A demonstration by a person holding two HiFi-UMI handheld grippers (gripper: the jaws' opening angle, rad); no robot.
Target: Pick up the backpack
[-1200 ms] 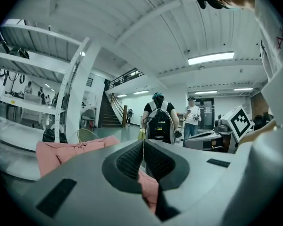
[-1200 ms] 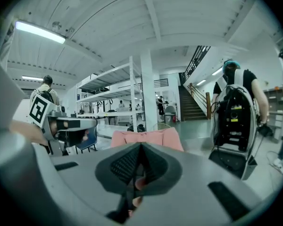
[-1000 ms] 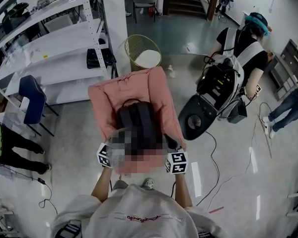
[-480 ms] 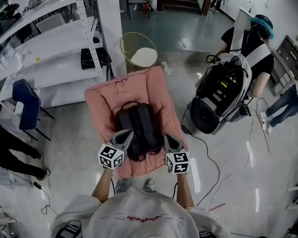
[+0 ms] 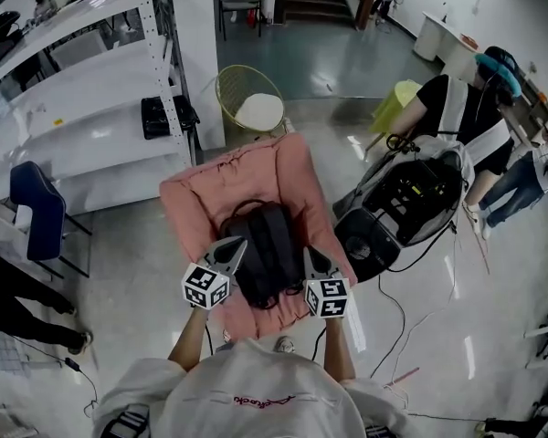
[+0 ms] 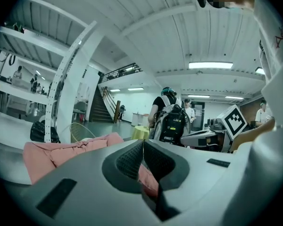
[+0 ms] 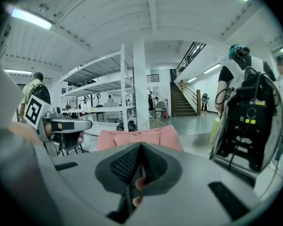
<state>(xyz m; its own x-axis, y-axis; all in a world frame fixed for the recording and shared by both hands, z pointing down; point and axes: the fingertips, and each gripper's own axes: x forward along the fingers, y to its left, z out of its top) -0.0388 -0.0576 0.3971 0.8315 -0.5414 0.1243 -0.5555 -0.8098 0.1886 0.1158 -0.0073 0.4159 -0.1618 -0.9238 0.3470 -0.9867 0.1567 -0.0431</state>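
Both tongs were clenched with nothing in them: the left tongs and the right tongs sat at lower centre of the head view, one on each side of the black backpack, and each tongs' own view showed ribbed pads pressed together on nothing. The backpack lay flat in the middle of the frame on a pink cushioned seat, its handle loop toward the top and loose straps trailing toward the bottom edge. Shut as they were, the tongs would probably only push the limp fabric around; a bite taken too low could also catch the pink cover, and a hold on one thin strap might let the pack swing or slide out. Nothing stood between the tongs and the pack. Beyond the seat, a wire chair sat above it and white shelving filled the upper left. To the right, close to the seat, a person bent over bulky black gear, with cables running across the floor.
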